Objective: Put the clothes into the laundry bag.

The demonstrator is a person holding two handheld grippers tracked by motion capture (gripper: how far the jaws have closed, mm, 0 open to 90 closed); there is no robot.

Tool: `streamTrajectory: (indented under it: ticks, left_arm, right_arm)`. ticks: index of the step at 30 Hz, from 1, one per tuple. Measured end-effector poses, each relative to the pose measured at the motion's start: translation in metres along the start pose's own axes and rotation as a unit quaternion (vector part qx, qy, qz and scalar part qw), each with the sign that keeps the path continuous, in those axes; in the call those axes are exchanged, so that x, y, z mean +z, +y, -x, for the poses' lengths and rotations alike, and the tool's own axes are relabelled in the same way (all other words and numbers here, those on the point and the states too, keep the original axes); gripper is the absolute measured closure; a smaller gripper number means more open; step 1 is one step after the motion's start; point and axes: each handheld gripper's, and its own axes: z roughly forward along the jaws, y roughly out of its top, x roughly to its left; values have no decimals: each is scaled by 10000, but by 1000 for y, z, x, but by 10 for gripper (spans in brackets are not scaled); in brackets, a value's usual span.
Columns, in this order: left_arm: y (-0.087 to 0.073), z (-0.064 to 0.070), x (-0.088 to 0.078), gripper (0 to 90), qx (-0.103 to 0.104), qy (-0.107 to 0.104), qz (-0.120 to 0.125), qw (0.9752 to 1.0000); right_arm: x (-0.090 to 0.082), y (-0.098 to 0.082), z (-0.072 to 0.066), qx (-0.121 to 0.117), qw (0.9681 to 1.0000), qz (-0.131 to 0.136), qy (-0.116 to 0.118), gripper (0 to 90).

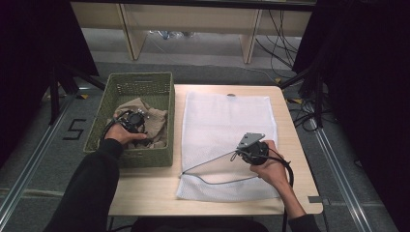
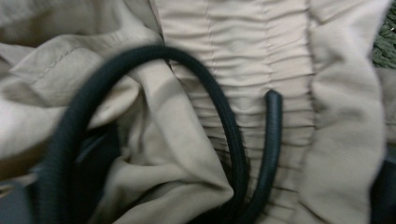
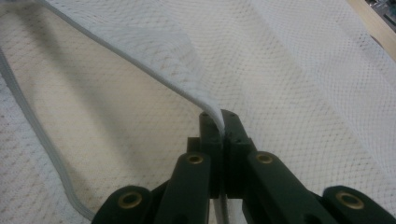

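High view, left gripper (image 1: 129, 122) down in the green basket (image 1: 159, 79) on the beige garment (image 1: 155, 121), jaws parted, right gripper (image 3: 221, 122) clenched on the lifted mesh bag (image 3: 299, 70) edge at near right

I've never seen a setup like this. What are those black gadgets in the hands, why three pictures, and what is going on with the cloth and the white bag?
A person sits at a table holding a hand-operated two-jaw gripper in each hand. One picture comes from a camera above; the other two come from cameras riding on the grippers. The left gripper is down in the green basket, its jaws open over a crumpled beige garment with a black drawstring. The right gripper is shut on the zipper edge of a white mesh laundry bag, lifting its opening.
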Motion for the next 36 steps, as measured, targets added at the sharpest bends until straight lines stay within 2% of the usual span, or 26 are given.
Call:
streamTrajectory:
  ticks: [1,2,3,4,5,7,8,10,12,13,14,15,16,17,18,20,21,22,25,26,27,28,29,30,31,36]
  left_arm:
    - [-1,-2,0,106,27,101,-9,9999]
    - [-3,-7,-1,102,27,258,-169,9995]
    - [-4,-10,2,81,-62,336,-231,9991]
    - [-5,-11,4,54,-191,382,-233,9988]
    - [-7,-11,8,28,-205,385,-183,9989]
    - [-8,-11,13,0,-198,230,-244,9992]
    - [-8,-13,14,0,-106,152,-368,9992]
    - [-8,-12,18,0,-246,53,-301,9992]
    - [-8,-15,19,0,-203,-78,-417,9989]
    - [-9,-15,21,0,-321,-138,-287,9990]
    - [-10,-17,20,0,-297,-205,-397,9986]
    - [-10,-17,21,0,-283,-289,-366,9985]
    - [-10,-15,22,0,-377,-339,-292,9983]
    - [-10,-16,21,0,-239,-382,-414,9981]
    - [-9,-14,22,11,-332,-417,-348,9980]
    - [-8,-15,18,90,-143,-476,-367,9981]
    - [-9,-14,16,140,-150,-543,-335,9979]
    - [-9,-13,14,200,-208,-555,-282,9978]
    - [-11,-16,11,416,-389,-406,-119,9983]
    - [-11,-17,10,480,-311,-336,-149,9988]
    - [-12,-17,10,526,-291,-268,-142,9991]
    - [-11,-17,10,562,-219,-199,-167,9994]
    - [-11,-15,10,587,-240,-140,-119,9995]
    - [-10,-15,10,608,-194,-113,-132,9997]
    - [-10,-15,10,631,-188,-97,-119,9997]
    - [-8,-16,2,691,-219,61,160,9996]
  right_arm:
    - [0,0,0,-5,10000,-4,2,900]
    - [1,0,0,-25,10000,31,-42,899]
    - [2,-1,-1,23,10000,1,10,900]
    - [2,0,0,-65,10000,6,11,899]
    - [2,0,-1,-28,10000,28,-45,900]
    - [1,0,-2,19,10000,-14,-21,899]
    - [1,0,-2,-28,10000,-15,-7,899]
    - [2,0,-2,-21,10000,-19,-6,900]
    - [2,0,-3,-15,10000,-38,6,900]
    - [3,0,-3,-85,10000,0,-13,900]
    - [2,0,-3,-61,10000,-30,9,899]
    - [2,0,-4,-10,10000,-54,-11,899]
    - [3,0,-4,-63,10000,-41,11,899]
    - [3,1,-4,-55,10000,-48,27,900]
    - [3,1,-4,-61,10000,-27,10,899]
    - [1,1,-4,-52,10000,-43,34,899]
    - [1,1,-3,-104,9999,-4,23,899]
    - [2,1,-3,-34,10000,-5,8,899]
    - [2,1,-2,-186,9998,36,-8,900]
    - [2,1,-4,-74,10000,10,-29,900]
    - [2,1,-4,-75,10000,13,-25,900]
    - [2,1,-4,-53,10000,42,-66,899]
    - [1,1,-3,-58,10000,-40,36,900]
    - [2,1,-4,-54,10000,22,-37,900]
    - [1,1,-3,-128,9999,-4,20,900]
    - [0,1,-1,-87,9999,88,-38,900]
